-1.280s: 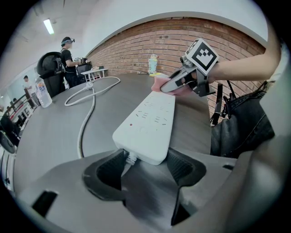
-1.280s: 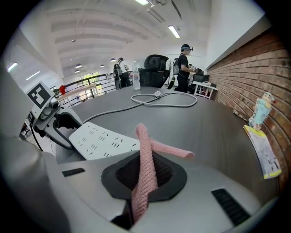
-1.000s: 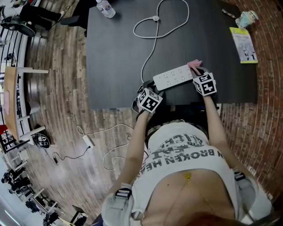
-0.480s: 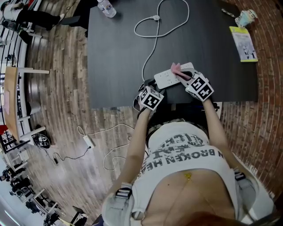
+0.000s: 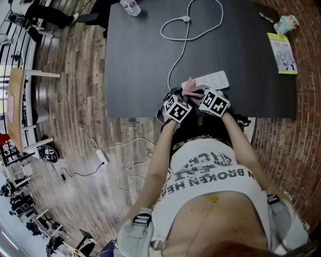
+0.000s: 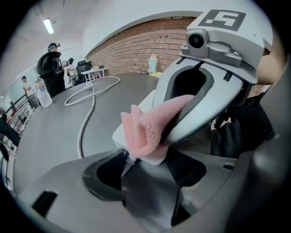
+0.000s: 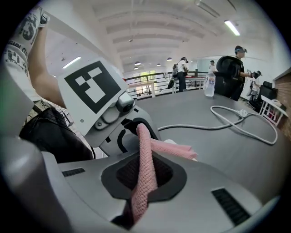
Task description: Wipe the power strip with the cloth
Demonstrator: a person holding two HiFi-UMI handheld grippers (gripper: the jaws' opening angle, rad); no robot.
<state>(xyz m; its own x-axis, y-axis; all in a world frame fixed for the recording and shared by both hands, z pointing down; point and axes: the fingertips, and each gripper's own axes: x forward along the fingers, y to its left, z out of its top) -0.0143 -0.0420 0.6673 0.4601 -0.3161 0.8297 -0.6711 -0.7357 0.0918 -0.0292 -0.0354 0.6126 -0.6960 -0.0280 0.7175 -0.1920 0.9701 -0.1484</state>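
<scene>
Power strip (image 5: pixel 214 79), white, lay flat on the dark worktop (image 5: pixel 140 65) near its front edge, at the centre-right of the head view. Its white cable (image 5: pixel 186 19) ran up the frame into a loop. The pink cloth (image 5: pixel 190 87) rested on the strip's left end. The right hand-held gripper (image 7: pixel 143 179) was clamped on the cloth; a ribbed fold rose from between its closed jaws and draped forward onto the strip. The left hand-held gripper (image 6: pixel 146 167) sat just beside it at the cable end with its jaws apart, and the strip's corner and cable stub lay at the gap between them. Whether its pads actually touched the strip was hard to tell from that angle. Both marker cubes sat close together at the worktop's front edge. A water bottle (image 5: pixel 131 6) stood at the top of the frame, and a yellow-green booklet (image 5: pixel 282 52) lay at the upper right.
</scene>
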